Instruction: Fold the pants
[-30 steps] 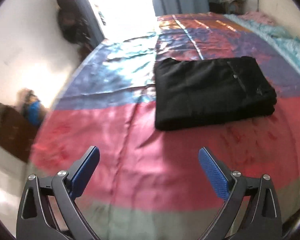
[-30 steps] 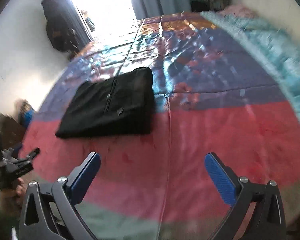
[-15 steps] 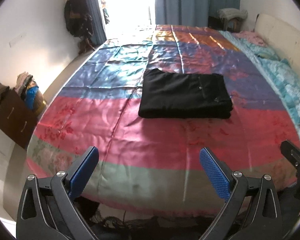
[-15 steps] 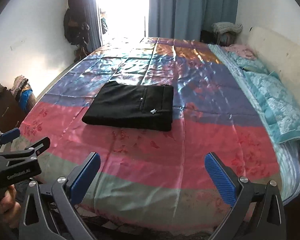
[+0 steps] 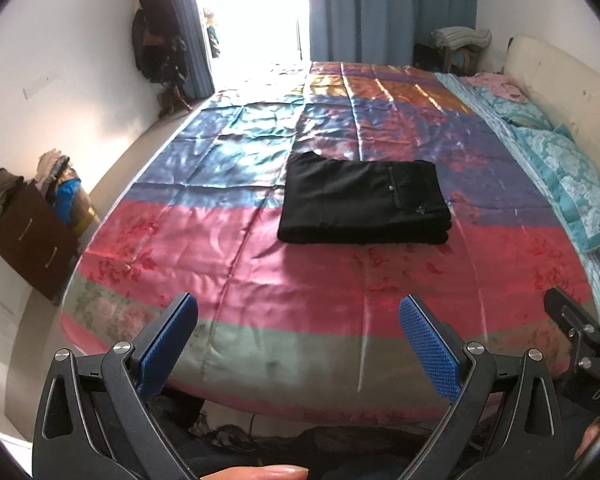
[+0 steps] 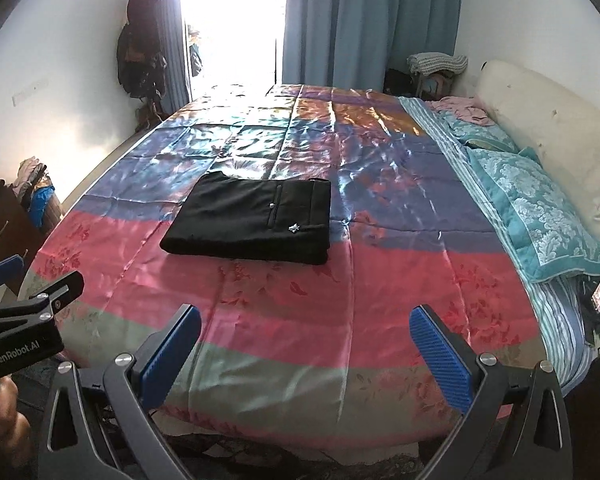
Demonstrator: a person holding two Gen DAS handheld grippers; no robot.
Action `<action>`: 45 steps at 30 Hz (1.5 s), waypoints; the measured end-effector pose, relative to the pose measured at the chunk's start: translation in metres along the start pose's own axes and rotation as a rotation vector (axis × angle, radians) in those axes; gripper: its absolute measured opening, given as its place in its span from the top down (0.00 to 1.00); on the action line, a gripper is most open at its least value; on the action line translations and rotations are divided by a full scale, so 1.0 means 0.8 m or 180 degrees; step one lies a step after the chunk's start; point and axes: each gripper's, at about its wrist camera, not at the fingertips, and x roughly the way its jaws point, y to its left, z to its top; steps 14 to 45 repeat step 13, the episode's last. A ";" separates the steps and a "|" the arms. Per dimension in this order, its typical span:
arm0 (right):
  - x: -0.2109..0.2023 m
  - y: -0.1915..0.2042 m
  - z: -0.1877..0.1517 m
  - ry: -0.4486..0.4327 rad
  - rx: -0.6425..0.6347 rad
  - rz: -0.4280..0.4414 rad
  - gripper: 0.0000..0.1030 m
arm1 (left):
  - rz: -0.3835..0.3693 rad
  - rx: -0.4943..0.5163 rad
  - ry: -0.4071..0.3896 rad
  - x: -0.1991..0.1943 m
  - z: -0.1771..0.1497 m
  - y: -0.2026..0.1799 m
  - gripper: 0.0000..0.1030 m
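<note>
Pants folding looks finished, judging by how things lie. Nearest the cameras, the left gripper [image 5: 298, 344] and the right gripper [image 6: 305, 350] both hang off the foot of the bed with their blue pads spread wide and nothing between them. Past them stretches the shiny striped bedspread [image 6: 340, 320], smooth and slippery-looking. Well apart from both grippers, toward the middle of the bed, the black pants [image 6: 252, 220] lie as a flat, squared stack, a back pocket with a button facing up. They look soft and light, with several layers that would slide over each other and over the satin. If they need moving, the thick folded edge nearest the foot is the safest hold, pinching all layers at once. Farther off sit teal pillows [image 6: 540, 216] and blue curtains [image 6: 360, 20].
</note>
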 end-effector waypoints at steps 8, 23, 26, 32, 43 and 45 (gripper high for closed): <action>0.002 -0.002 -0.001 0.0028 0.0031 0.0021 0.00 | -0.0037 -0.0044 0.0028 0.001 0.001 0.005 0.02; 0.002 -0.004 -0.002 0.0034 0.0055 0.0042 0.00 | -0.0069 -0.0006 -0.0055 -0.010 0.000 0.001 0.01; 0.002 -0.004 -0.002 0.0034 0.0055 0.0042 0.00 | -0.0069 -0.0006 -0.0055 -0.010 0.000 0.001 0.01; 0.002 -0.004 -0.002 0.0034 0.0055 0.0042 0.00 | -0.0069 -0.0006 -0.0055 -0.010 0.000 0.001 0.01; 0.002 -0.004 -0.002 0.0034 0.0055 0.0042 0.00 | -0.0069 -0.0006 -0.0055 -0.010 0.000 0.001 0.01; 0.002 -0.004 -0.002 0.0034 0.0055 0.0042 0.00 | -0.0069 -0.0006 -0.0055 -0.010 0.000 0.001 0.01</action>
